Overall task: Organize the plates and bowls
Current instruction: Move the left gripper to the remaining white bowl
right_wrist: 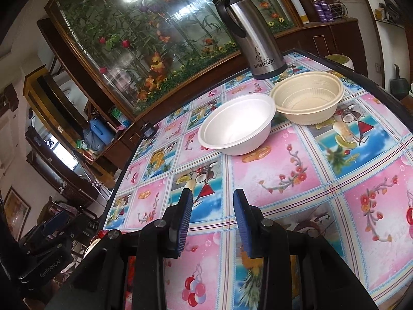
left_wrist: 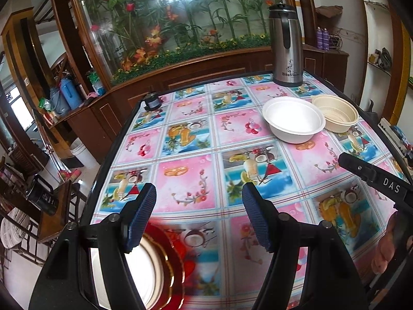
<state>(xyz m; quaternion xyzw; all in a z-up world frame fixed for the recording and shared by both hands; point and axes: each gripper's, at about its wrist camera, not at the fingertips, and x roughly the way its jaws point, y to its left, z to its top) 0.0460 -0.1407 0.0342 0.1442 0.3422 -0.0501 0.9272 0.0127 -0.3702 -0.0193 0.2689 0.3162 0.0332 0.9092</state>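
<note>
A white bowl point(left_wrist: 294, 120) sits on the patterned table point(left_wrist: 196, 155) at the far right, touching a cream ribbed bowl point(left_wrist: 335, 113) behind it. Both show in the right wrist view, the white bowl point(right_wrist: 236, 129) and the cream bowl point(right_wrist: 308, 100). A plate with a red and gold rim point(left_wrist: 160, 266) lies at the near edge, partly hidden under my left gripper point(left_wrist: 198, 217), which is open and empty above the table. My right gripper point(right_wrist: 213, 222) is open and empty, well short of the white bowl; its finger point(left_wrist: 371, 175) shows at the right in the left wrist view.
A steel thermos jug point(left_wrist: 286, 46) stands at the far right corner, just behind the bowls, also in the right wrist view point(right_wrist: 251, 31). A small black object point(left_wrist: 152, 102) sits at the far left corner. A wooden cabinet with a glass plant display point(left_wrist: 167, 25) stands behind the table.
</note>
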